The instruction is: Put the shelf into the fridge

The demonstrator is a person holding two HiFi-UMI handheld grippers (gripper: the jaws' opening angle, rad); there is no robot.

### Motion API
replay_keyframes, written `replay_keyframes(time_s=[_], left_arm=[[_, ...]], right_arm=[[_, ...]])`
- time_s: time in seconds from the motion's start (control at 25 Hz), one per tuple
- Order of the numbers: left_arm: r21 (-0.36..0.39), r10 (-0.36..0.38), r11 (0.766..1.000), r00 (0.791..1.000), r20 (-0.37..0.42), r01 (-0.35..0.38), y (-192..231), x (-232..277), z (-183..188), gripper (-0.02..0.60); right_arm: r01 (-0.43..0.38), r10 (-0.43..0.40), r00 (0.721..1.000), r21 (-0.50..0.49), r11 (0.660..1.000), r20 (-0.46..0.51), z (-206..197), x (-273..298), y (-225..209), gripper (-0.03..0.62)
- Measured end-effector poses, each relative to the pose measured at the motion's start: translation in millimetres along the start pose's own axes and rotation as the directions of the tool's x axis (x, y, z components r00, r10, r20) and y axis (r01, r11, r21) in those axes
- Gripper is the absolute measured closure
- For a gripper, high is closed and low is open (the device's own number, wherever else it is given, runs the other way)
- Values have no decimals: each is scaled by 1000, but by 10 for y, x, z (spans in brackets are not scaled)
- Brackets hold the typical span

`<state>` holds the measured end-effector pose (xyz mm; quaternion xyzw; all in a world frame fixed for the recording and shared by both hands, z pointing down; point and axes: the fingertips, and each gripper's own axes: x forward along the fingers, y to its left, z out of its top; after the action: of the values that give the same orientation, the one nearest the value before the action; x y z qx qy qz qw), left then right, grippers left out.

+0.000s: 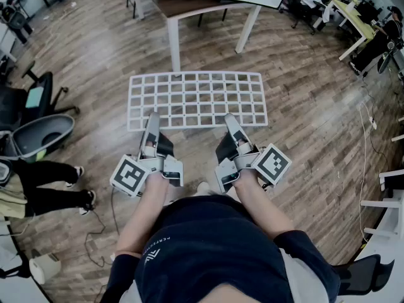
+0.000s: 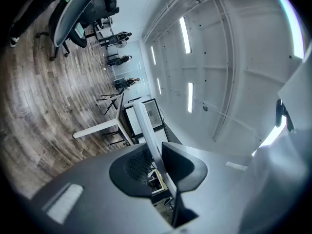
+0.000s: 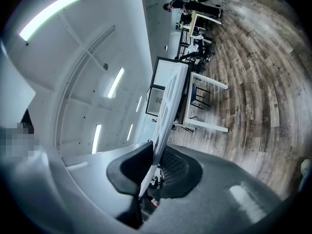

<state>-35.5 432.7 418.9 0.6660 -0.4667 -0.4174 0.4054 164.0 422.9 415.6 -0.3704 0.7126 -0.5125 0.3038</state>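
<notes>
The shelf (image 1: 196,100) is a white wire grid held level above the wood floor in the head view. My left gripper (image 1: 152,120) is shut on its near edge toward the left, and my right gripper (image 1: 230,122) is shut on the same edge toward the right. In the left gripper view the shelf (image 2: 146,126) runs edge-on as a pale strip pinched between the dark pads of the left gripper (image 2: 157,152). The right gripper view shows the shelf (image 3: 168,106) in the same way inside the right gripper (image 3: 155,160). No fridge is in view.
A white-legged table (image 1: 208,11) stands just beyond the shelf's far edge. Office chairs (image 1: 38,131) and a seated person's legs (image 1: 53,182) are at the left. A cable (image 1: 366,144) lies on the floor at the right, near more desks (image 1: 353,17).
</notes>
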Motion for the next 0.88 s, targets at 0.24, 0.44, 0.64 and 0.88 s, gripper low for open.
replay_keyframes(time_s=[0.24, 0.44, 0.64, 0.88], left_arm=[[-9, 1, 1000, 999, 38, -1, -75, 216, -178, 518], [-6, 18, 1000, 998, 56, -17, -59, 335, -273, 518], [-7, 41, 999, 997, 70, -41, 6, 388, -274, 520], [-15, 36, 999, 998, 50, -35, 81, 609, -308, 518]], right_arm=[[2, -2, 1000, 0, 1000, -7, 254, 13, -111, 551], [-10, 10, 1000, 24, 1000, -10, 386, 89, -212, 549], [13, -11, 999, 70, 997, -34, 374, 171, -352, 546], [55, -54, 998, 35, 998, -19, 489, 259, -452, 543]])
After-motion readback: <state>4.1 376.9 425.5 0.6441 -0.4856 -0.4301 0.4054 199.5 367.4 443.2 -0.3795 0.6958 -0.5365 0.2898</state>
